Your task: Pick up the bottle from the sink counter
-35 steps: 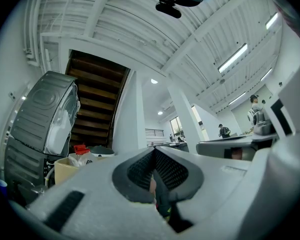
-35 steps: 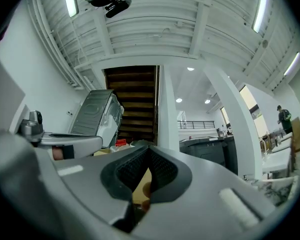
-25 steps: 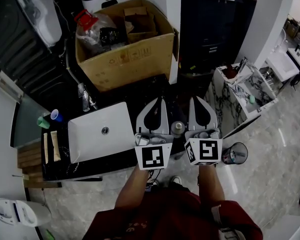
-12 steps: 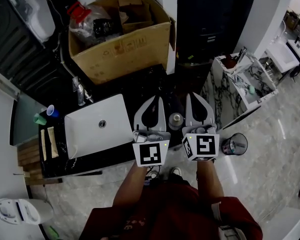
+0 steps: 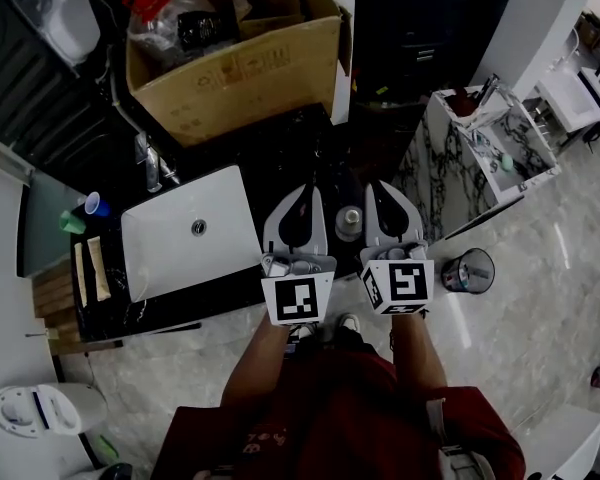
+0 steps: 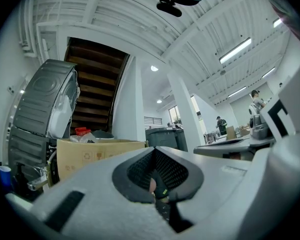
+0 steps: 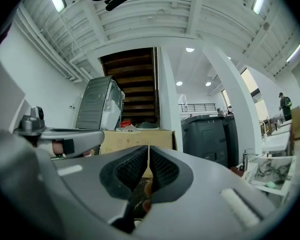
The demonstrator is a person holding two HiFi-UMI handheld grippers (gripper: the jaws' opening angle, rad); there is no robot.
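1. Head view, looking steeply down: the bottle (image 5: 351, 219) stands on the dark worktop (image 5: 280, 153), to the right of the white sink (image 5: 160, 258). Its round cap faces the camera, so its long axis reads as upright.
2. The left gripper (image 5: 313, 188) and right gripper (image 5: 373, 186) sit side by side, both pointing away from the person. The bottle shows in the gap betw. them, alongside their jaws rather than ahead of the tips.
3. The bottle looks a touch closer to the right gripper. How high the grippers hang above it can't be told.
4. Each gripper's own view shows its jaws pressed together w/ nothing betw. them.
5. Judgement: neither can take the bottle as is. The nearer one, prob. the right gripper, needs to spread its jaws and shift toward its own left so the bottle sits betw. them.
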